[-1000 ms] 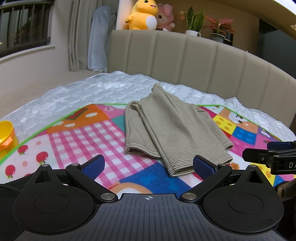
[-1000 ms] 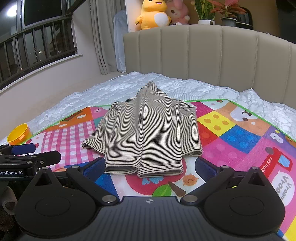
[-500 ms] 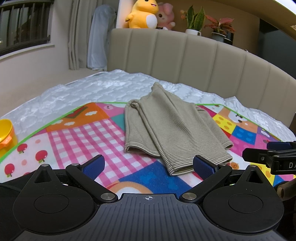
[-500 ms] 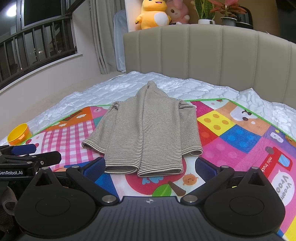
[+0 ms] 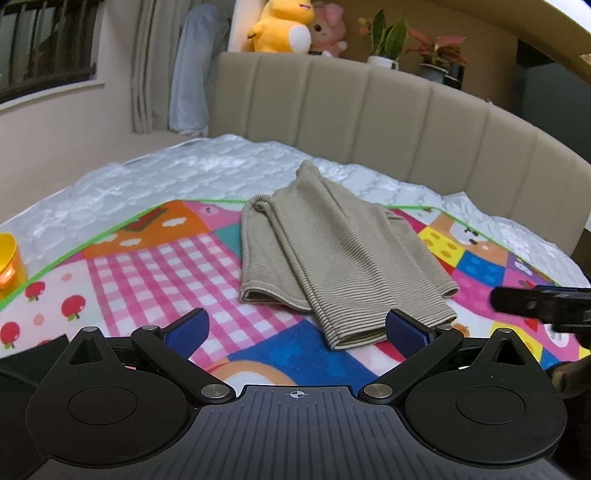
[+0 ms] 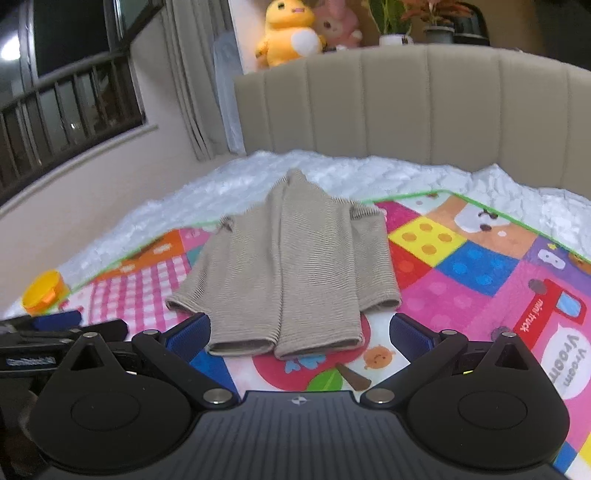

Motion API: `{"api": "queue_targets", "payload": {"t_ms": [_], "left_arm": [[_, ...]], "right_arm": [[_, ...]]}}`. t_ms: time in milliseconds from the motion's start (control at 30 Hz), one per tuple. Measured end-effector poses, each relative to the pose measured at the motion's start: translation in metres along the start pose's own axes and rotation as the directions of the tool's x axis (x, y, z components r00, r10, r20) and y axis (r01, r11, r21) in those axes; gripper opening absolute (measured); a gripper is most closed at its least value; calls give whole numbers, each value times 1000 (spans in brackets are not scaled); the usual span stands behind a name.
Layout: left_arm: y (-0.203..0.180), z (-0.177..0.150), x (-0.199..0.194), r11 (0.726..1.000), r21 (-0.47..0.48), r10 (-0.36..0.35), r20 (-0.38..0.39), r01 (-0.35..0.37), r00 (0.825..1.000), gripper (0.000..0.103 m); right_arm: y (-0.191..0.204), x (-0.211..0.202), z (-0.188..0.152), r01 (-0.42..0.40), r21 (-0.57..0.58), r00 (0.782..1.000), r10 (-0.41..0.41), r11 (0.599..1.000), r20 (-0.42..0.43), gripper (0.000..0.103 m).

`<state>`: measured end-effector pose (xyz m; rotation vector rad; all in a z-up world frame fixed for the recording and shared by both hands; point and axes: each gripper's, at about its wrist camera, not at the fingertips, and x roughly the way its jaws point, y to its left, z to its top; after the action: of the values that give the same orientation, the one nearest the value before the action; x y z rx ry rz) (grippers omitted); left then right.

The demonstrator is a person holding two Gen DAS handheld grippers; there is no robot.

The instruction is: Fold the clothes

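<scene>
A beige striped sweater [image 5: 325,254] [image 6: 295,273] lies flat on a colourful play mat [image 5: 155,266] [image 6: 480,280], its sleeves folded in over the body and its neck toward the headboard. My left gripper [image 5: 295,330] hangs open just short of the sweater's near hem, nothing between its blue pads. My right gripper [image 6: 299,334] is open too, its fingers straddling the near hem without touching it. Each gripper shows at the edge of the other's view: the right one [image 5: 543,304] and the left one [image 6: 55,332].
The mat lies on a white quilted mattress [image 5: 155,177] with a beige padded headboard [image 5: 369,122] behind. A yellow toy cup [image 5: 9,258] [image 6: 42,293] sits at the mat's left edge. Plush toys [image 5: 280,27] and potted plants [image 5: 384,44] stand on the ledge above.
The right wrist view has shifted and blurred: the right gripper moved forward toward the sweater's hem. The left gripper crept slightly closer. Both stay open.
</scene>
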<state>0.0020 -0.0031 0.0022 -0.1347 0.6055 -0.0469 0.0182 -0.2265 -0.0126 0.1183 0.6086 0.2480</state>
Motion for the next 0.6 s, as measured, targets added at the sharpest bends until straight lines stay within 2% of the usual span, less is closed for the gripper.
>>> {"api": "queue_targets", "payload": {"t_ms": [133,233,367,467,600], "left_arm": [[2,-2,-6,1000,4,-22,26,22,999,103],[-2,1,2,1000,10,-10,-8,10,1000,103],[-1,-3,-5,999,19,-26,29,25,999,103],[-3,-3,-2,999,30,-23,21,22,1000,103],[-3,-2,-1,999,25,-22,14,21,1000,103]], "right_arm": [[-1,4,0,0,22,1000,0,1000,-18,103],[-2,-2,0,-13,18,1000,13,1000,12,103],[-3,4,1,-5,39,1000,5,999,-16,103],[-2,-1,0,-5,23,1000,5,1000,8,103],[-3,5,2,-9,33,1000,9,999,-28,103]]}}
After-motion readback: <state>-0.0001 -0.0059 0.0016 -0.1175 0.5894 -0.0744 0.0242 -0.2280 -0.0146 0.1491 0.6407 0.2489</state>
